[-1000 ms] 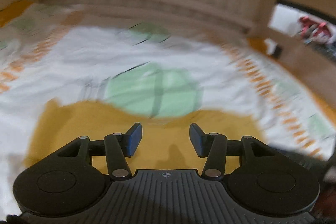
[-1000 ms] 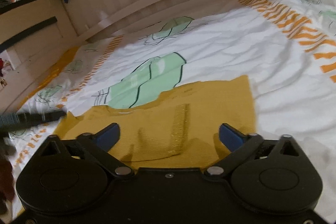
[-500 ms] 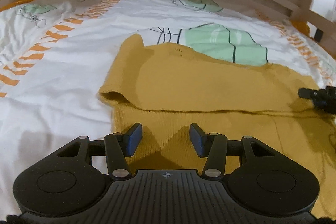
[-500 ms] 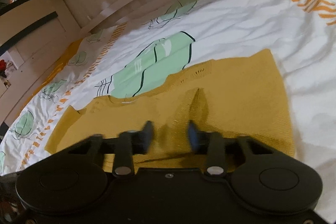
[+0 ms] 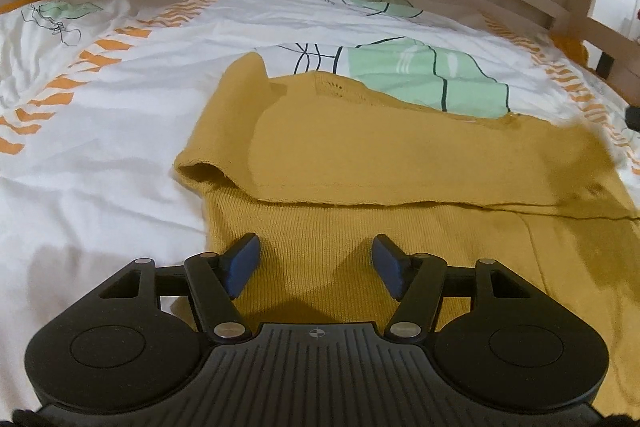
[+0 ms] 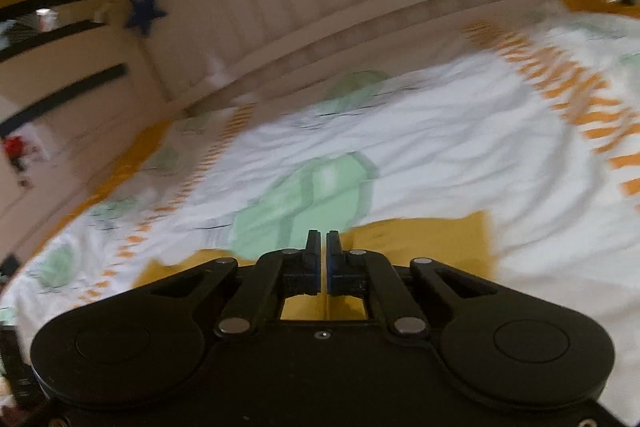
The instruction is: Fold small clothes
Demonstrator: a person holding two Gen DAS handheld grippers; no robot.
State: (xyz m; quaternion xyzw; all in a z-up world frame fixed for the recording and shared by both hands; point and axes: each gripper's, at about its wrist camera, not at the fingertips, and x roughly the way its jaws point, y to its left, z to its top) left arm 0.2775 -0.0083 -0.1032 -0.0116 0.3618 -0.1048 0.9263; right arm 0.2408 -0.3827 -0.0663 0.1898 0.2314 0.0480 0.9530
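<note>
Lying on the white printed bedsheet (image 5: 100, 155), the mustard knitted garment (image 5: 400, 155) is seen just ahead of and beneath the left gripper (image 5: 316, 261), whose jaws have just been opening and stand apart over the ribbed knit, nothing pinched. One layer is folded across the other. The garment's right part is cut off by the frame edge. The right gripper (image 6: 323, 259) is drawn together; whether cloth is caught between its pads cannot be told, the view being blurred and its body hiding most of the garment.
</note>
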